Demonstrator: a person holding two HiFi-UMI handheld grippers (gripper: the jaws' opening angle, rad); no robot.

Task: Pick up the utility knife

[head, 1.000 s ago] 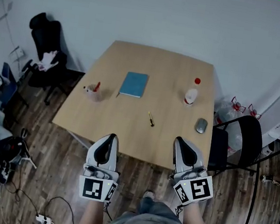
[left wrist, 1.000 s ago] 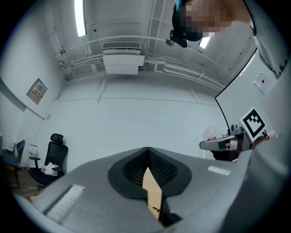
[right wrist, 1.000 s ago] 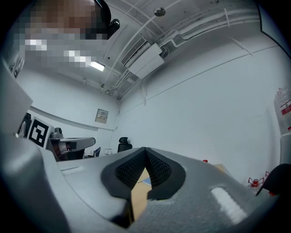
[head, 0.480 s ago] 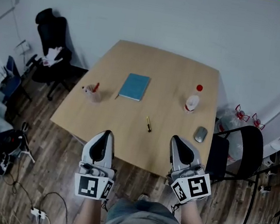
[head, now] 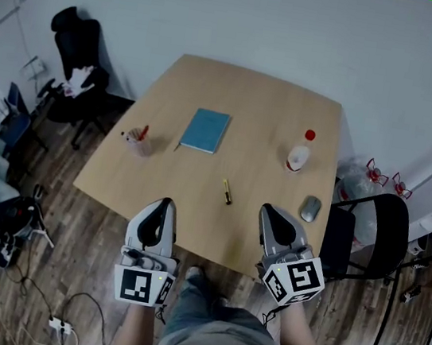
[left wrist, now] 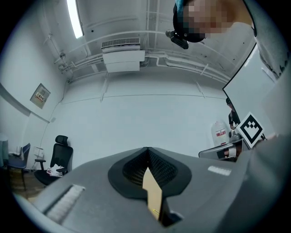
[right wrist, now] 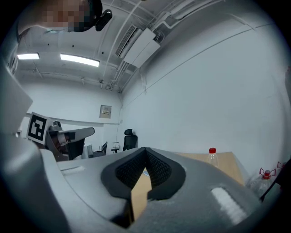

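The utility knife (head: 228, 191), slim, yellow and black, lies on the wooden table (head: 265, 111) near its front edge. My left gripper (head: 165, 203) hangs over the front edge, left of the knife and apart from it, jaws shut and empty. My right gripper (head: 267, 209) hovers just right of the knife, also shut on nothing. In the left gripper view the left gripper (left wrist: 148, 148) has its tips together and points at a bare wall. In the right gripper view the right gripper (right wrist: 145, 149) is closed, and the knife is hidden behind its jaws.
On the table sit a blue notebook (head: 206, 131), a red-capped bottle (head: 299, 152) (right wrist: 212, 154), a grey mouse (head: 310, 208) and a cup with a red pen (head: 138, 141). A black folding chair (head: 368, 231) stands at the right, an office chair (head: 77, 50) at the far left, and cables on the floor (head: 57, 321).
Both grippers have edged forward over the table's front edge, the right one closer to the knife. Their jaws stay shut.
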